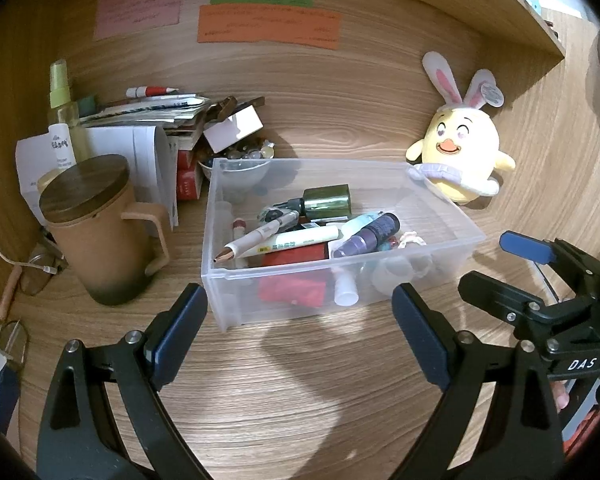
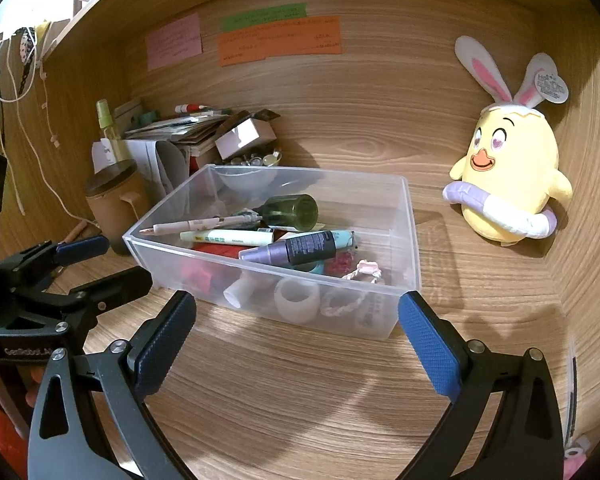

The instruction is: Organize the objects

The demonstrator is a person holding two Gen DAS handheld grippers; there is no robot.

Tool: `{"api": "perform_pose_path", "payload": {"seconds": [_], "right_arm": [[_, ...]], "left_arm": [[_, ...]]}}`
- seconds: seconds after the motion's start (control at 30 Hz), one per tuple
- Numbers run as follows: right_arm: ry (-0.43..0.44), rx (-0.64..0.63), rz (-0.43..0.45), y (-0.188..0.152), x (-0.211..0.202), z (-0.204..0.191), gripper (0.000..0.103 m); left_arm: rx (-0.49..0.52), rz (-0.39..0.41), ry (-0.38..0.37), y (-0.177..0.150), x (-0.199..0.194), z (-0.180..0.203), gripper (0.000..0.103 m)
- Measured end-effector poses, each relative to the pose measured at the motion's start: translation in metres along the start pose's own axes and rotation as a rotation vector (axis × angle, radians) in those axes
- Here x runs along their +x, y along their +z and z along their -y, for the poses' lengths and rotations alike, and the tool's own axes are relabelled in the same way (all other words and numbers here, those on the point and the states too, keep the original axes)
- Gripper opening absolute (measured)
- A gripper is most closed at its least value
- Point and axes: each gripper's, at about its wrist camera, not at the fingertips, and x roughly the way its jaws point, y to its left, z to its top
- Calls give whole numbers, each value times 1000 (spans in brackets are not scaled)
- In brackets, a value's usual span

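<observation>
Both units spread, empty — left hand-held gripper (image 1: 300, 336) and right hand-held gripper (image 2: 296, 340) near the clear bin (image 1: 440, 256) on the surface (image 1: 300, 400).

Warm, fairly bright light from above casts soft tool shadows on the tabletop (image 1: 300, 380) — both fisheye views bend strongly and blacken at the corners, with sharp centres and slightly blurred note writing.

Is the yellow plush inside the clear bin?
No, the yellow plush sits on the desk beside the clear bin, outside its wall.
</observation>
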Motion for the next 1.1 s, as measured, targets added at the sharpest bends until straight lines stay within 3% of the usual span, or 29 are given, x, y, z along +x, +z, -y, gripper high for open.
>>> {"api": "perform_pose_path", "payload": {"seconds": [0.7, 1.1], "right_arm": [[12, 18, 9, 2, 0, 2, 101], [5, 20, -5, 1, 3, 3, 101]], "left_arm": [[4, -25, -44, 0, 3, 3, 97], [-15, 0, -53, -1, -4, 0, 97]]}}
